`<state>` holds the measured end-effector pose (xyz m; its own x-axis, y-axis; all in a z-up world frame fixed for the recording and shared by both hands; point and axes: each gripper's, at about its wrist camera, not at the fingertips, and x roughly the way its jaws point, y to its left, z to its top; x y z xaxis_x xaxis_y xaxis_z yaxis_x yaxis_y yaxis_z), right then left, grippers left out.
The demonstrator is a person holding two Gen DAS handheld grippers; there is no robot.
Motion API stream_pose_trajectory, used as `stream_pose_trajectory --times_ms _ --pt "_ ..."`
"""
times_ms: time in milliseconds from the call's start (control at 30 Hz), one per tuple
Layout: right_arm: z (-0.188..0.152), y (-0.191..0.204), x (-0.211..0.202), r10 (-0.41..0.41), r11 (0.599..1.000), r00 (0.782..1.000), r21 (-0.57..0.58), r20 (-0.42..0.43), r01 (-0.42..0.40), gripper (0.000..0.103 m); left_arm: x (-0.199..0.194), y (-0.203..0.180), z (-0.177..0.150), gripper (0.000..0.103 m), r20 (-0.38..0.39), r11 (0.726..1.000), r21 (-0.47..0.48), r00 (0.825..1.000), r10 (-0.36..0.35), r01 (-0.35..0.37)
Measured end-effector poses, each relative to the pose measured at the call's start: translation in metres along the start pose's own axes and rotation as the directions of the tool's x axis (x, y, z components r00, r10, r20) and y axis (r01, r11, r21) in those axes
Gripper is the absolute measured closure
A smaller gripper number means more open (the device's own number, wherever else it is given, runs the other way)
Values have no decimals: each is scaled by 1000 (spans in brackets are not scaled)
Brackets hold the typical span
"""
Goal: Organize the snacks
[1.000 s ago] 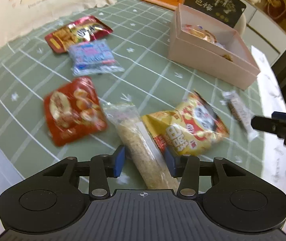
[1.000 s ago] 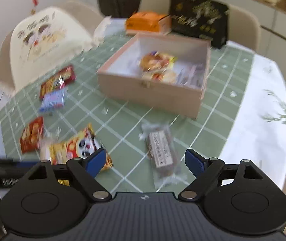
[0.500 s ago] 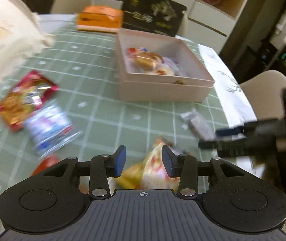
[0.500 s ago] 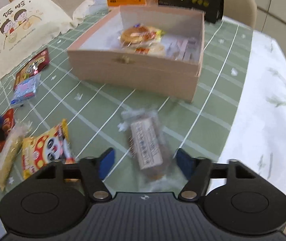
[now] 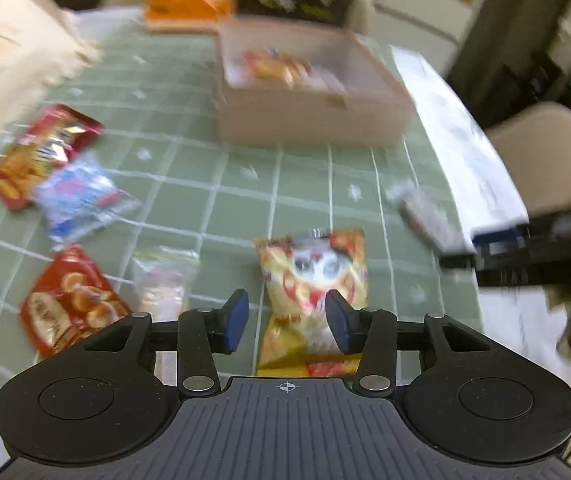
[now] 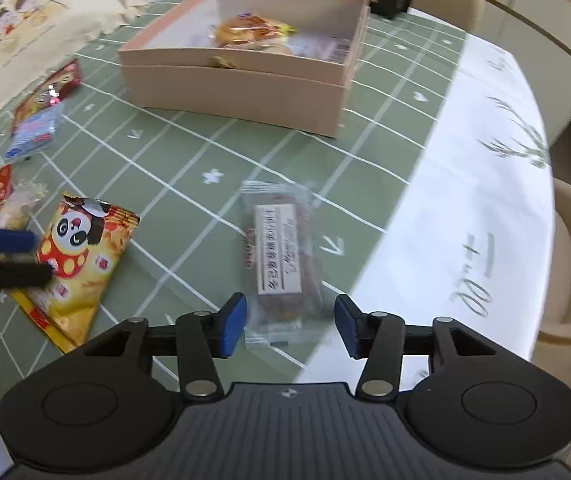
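Table [image 6: 485,184] with green checked cloth carries an open pink box [image 6: 237,92]. Left tongs [image 5: 287,322] are opening over a yellow panda packet [image 5: 313,276]. Right tongs [image 6: 290,326] are closing around a brown bar [image 6: 281,252], pads not yet touching; best centred before squeezing.

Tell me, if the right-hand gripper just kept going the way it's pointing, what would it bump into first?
Most likely the clear-wrapped brown snack bar lying flat on the green checked tablecloth. The right gripper tilts down at it, its closing jaws straddling the near end, not yet pressing it.
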<state>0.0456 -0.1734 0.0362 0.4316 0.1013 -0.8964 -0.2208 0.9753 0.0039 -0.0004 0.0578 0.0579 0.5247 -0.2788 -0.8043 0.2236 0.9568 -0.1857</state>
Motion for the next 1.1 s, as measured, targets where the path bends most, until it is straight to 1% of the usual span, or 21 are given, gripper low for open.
stream_pose_trajectory --times_ms 67,167,233,367,400,433,467,500,567,667,733,800,833,867,900,933,967,1000,1033,1067,1100 --pt "-1 -2 -6 -9 1000 1000 1 4 9 43 -1 -12 2 55 26 1000 -21 999 24 -23" --pt "-1 -6 -17 -16 1000 1000 -12 24 16 37 14 -47 -2 55 38 988 106 993 112 -116" --pt "2 -9 -21 -11 1000 999 -29 34 12 35 28 -67 -5 54 20 973 180 990 142 -143" --pt "4 -9 -23 23 994 996 -111 92 -13 32 41 -85 -12 33 37 950 244 980 194 -197" --pt "5 -10 -21 22 992 995 -125 97 -10 30 42 -85 -11 29 33 957 224 983 179 -182" --pt "7 -11 -18 37 991 995 -132 92 -25 30 43 -84 -11 21 29 967 206 988 149 -152" --pt "8 -12 -16 62 988 995 -143 84 -50 30 44 -84 -11 19 26 969 203 990 137 -140" --pt "9 -13 -12 84 984 993 -162 80 -70 30 44 -83 -10 19 27 967 200 987 158 -160" --pt "12 -14 -4 95 980 992 -182 83 -78 30 38 -79 -10 27 21 968 147 979 204 -205" --pt "16 -16 10 140 977 988 -171 68 -127 30 35 -66 -9 27 -10 962 56 964 267 -266" --pt "17 -11 17 166 971 984 -182 58 -153 29 40 -53 -7 24 -55 967 -4 965 255 -256" --pt "19 -5 21 171 966 983 -208 67 -154 29 45 -41 -1 23 -97 972 -76 972 215 -222" --pt "20 -1 21 169 963 983 -222 69 -150 38 47 -38 2 23 -106 973 -97 974 199 -209" --pt "21 2 20 158 962 985 -236 75 -136 57 48 -36 4 23 -108 973 -109 975 193 -205" --pt "22 3 18 156 960 985 -246 74 -133 66 49 -35 6 23 -110 973 -116 976 188 -200" --pt "24 3 16 166 956 984 -256 59 -146 66 49 -34 8 26 -110 973 -119 977 183 -195" --pt "24 2 13 172 953 984 -260 53 -152 66 49 -33 11 37 -107 974 -121 978 177 -190" --pt "23 0 9 177 952 983 -263 53 -157 67 45 -34 11 39 -105 974 -124 979 175 -188" --pt "23 -3 3 183 950 982 -267 56 -162 67 41 -35 14 46 -99 975 -127 980 170 -182" --pt "22 -6 -3 187 949 980 -270 63 -164 67 36 -38 18 56 -76 977 -125 983 166 -174" --pt "21 -10 -10 191 948 979 -274 74 -164 67 31 -40 23 61 -48 979 -115 985 163 -168"
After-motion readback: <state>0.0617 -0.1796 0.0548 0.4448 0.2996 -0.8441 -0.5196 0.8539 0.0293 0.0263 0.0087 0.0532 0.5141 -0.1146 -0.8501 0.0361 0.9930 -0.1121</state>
